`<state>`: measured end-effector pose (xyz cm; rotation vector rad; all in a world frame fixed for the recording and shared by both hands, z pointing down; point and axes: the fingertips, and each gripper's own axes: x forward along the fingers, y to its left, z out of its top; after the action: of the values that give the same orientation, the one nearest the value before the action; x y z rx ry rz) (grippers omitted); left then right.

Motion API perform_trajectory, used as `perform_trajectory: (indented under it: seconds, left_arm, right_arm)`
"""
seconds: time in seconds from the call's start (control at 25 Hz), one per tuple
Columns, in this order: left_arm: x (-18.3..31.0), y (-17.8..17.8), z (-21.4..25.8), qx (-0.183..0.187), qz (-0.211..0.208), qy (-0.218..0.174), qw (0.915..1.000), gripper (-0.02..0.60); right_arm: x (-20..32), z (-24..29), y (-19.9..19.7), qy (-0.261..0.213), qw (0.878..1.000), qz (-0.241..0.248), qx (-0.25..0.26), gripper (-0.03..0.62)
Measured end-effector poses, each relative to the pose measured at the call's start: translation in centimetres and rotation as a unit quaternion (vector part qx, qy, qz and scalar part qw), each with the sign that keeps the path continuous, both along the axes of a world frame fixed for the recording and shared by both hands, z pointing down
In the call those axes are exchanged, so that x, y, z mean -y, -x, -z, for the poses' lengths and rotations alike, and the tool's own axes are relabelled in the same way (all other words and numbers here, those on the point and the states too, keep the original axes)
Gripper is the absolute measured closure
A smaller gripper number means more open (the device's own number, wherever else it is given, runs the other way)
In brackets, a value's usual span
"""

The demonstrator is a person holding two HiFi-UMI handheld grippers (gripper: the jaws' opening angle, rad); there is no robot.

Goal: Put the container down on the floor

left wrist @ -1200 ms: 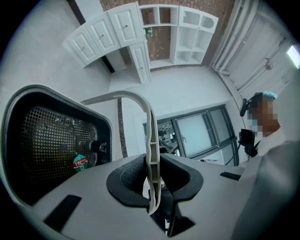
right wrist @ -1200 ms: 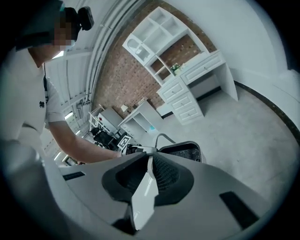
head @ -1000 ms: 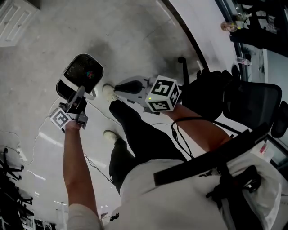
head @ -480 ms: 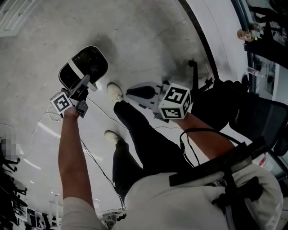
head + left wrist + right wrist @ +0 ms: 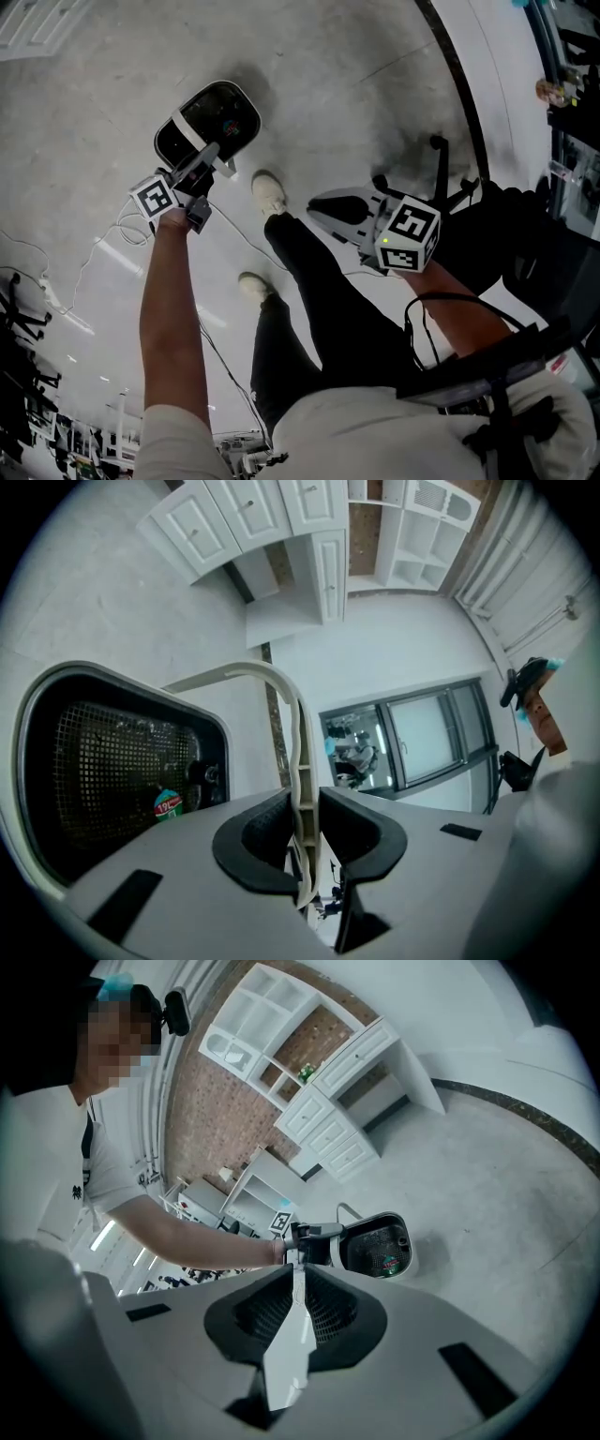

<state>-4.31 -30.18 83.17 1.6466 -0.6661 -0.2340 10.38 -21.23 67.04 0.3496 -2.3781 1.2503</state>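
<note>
Container (image 5: pixel 206 122) | left gripper (image 5: pixel 208 161) jaws clamp its handle (image 5: pixel 281 682); right gripper (image 5: pixel 367 217) jaws pinch a white panel (image 5: pixel 292 1335) | risk: thin handle slips, container drops.

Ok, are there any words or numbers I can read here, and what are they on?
"19": white print on the round red and green sticker inside the container; whatever follows is too small to be sure of.
Marker cubes: only black and white square patterns, no words.
Small dark print on the person's shirt: too small to read.
Nothing else is readable.
</note>
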Motion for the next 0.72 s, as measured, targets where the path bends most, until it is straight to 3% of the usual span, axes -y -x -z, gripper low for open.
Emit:
perform_trajectory:
  seconds: [0.32,0.44,0.52,0.72]
  left_arm:
    - [-0.2,1.0,-3.9,-0.003,-0.009,0.009,0.9999,0.497]
    - [-0.6,0.9,-4.4,-0.035,0.007,0.026,0.999,0.497]
    - [-0.4,0.9,-4.1,-0.052,0.013,0.018,0.9984,0.497]
    - [0.6,1.9,-3.9,-0.061,0.021,0.012,0.9978,0.489]
  right_arm:
    - [-0.3,-1.9,1.0,0.002,1.0,0.006,-0.006,0.574]
    - [-0.8,-2.7,0.5,0.006,1.0,0.009,-0.008,0.574]
    - [-1.1,-3.1,0.4,0.008,1.0,0.01,-0.007,0.574]
    - [-1.2,-3.6,1.1,0.009,1.0,0.018,-0.009,0.574]
